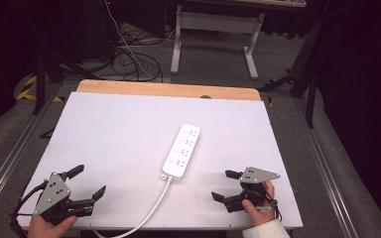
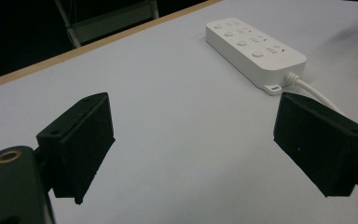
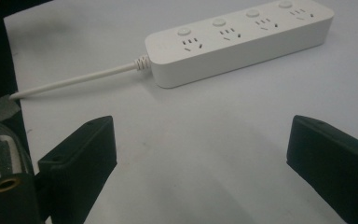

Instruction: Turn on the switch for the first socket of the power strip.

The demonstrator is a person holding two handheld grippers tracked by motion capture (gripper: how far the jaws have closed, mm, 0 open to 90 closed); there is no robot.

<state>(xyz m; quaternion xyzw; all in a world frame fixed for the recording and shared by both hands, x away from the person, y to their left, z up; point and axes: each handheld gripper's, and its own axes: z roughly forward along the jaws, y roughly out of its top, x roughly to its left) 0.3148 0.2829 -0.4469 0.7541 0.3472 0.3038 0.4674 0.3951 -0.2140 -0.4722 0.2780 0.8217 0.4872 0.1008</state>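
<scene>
White table [image 1: 119,129] carries a power strip [image 1: 181,150] at its middle, lying diagonally, its cord [image 1: 149,210] trailing off the near edge. Left gripper [image 1: 84,184] and right gripper [image 1: 219,185] flank the strip's cord end, jaws spread, empty. The strip looks rigid, light and smooth; its long sides seem best to pinch.

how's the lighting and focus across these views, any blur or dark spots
High view: white table evenly lit, surroundings very dark. Left gripper view: power strip fairly sharp, near jaws soft, faint shadow at top right. Right gripper view: strip sharp, soft shadow on the table between the jaws.
</scene>
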